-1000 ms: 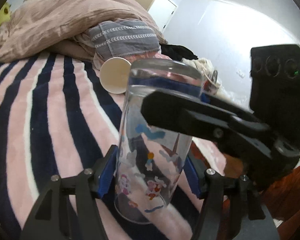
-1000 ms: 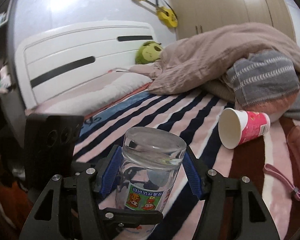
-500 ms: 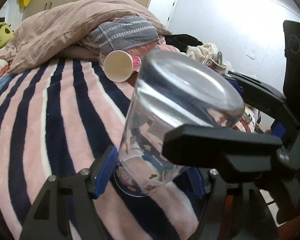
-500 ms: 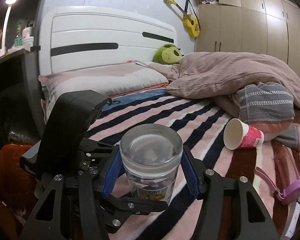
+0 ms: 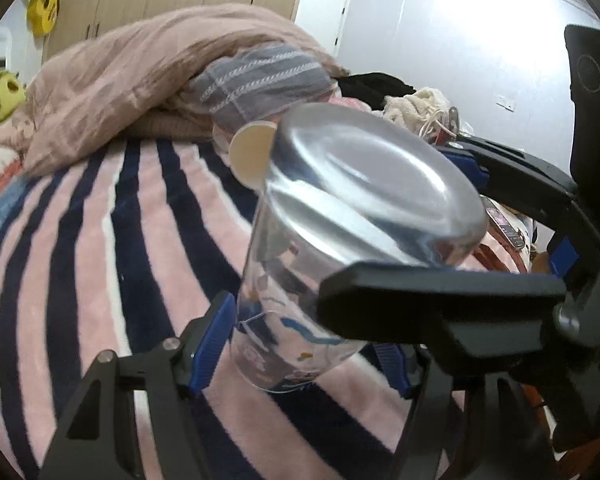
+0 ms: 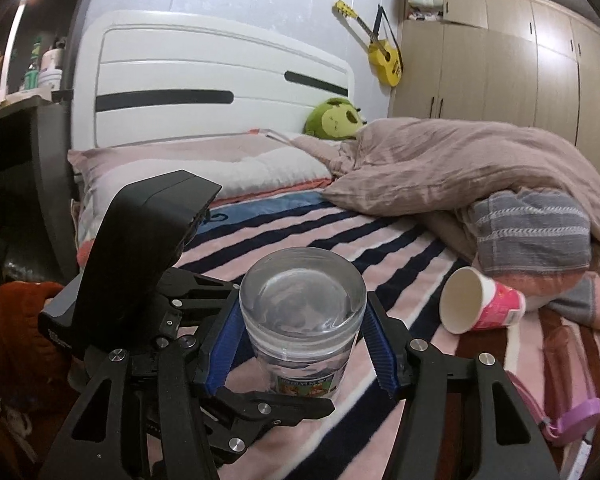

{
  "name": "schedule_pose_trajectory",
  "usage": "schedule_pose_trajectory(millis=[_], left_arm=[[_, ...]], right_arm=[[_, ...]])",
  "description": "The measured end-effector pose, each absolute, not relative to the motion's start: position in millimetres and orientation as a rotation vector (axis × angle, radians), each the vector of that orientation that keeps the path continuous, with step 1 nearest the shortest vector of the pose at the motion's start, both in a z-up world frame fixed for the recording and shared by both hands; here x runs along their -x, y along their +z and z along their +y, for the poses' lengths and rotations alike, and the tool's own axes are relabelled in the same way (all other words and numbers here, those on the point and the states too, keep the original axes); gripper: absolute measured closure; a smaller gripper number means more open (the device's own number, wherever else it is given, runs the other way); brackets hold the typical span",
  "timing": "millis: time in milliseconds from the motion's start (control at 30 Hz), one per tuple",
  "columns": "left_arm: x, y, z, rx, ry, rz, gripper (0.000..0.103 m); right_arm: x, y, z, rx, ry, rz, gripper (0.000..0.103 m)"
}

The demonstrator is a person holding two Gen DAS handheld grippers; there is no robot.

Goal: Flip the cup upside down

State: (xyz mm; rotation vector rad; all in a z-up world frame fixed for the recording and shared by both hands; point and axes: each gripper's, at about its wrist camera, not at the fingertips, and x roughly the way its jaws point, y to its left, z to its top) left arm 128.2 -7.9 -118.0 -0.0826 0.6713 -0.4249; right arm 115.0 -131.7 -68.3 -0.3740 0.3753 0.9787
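**Glass cup held base-up between two grippers over the striped bed**

While the left wrist view looks across the bed, the clear glass cup (image 5: pixel 340 248) fills its centre, thick base uppermost and tipped toward the camera, open mouth down toward the striped blanket (image 5: pixel 80 260). Its long axis leans up and to the right. The left gripper (image 5: pixel 304 344) has its blue pads against the lower, printed part of the wall, one on each side, clamped on the cup. The right gripper (image 5: pixel 460 208) reaches in from the right and brackets the base end. Behind the cup a paper cup (image 5: pixel 252 152) lies on its side, near the rumpled duvet (image 5: pixel 140 80).

From the right wrist view, the cup (image 6: pixel 302 320) stands nearly upright, base on top, mouth hidden below the fingers. The right gripper (image 6: pixel 300 340) presses its blue pads on both sides just under the base, clamped on it. The left gripper (image 6: pixel 240 400) crosses beneath from the left. The cup sits over the near edge of the bed; whether its mouth touches the blanket cannot be told. The paper cup (image 6: pixel 480 304) lies to the right.
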Motion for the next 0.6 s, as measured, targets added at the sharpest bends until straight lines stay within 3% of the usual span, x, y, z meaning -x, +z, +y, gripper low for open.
schedule_pose_trajectory(millis=[367, 500, 600], left_arm=[[-130.6, -119.8, -9.8, 0.105, -0.417, 0.7, 0.029], [-128.9, -118.1, -14.4, 0.085, -0.428, 0.708, 0.023], [-127.6, -117.6, -14.1, 0.086, -0.428, 0.709, 0.023]], right_arm=[[-119.8, -73.3, -131.4, 0.338, 0.987, 0.408, 0.048], [-122.7, -74.4, -129.8, 0.334, 0.98, 0.434, 0.037], [-124.5, -74.5, -130.5, 0.318, 0.983, 0.451, 0.037]])
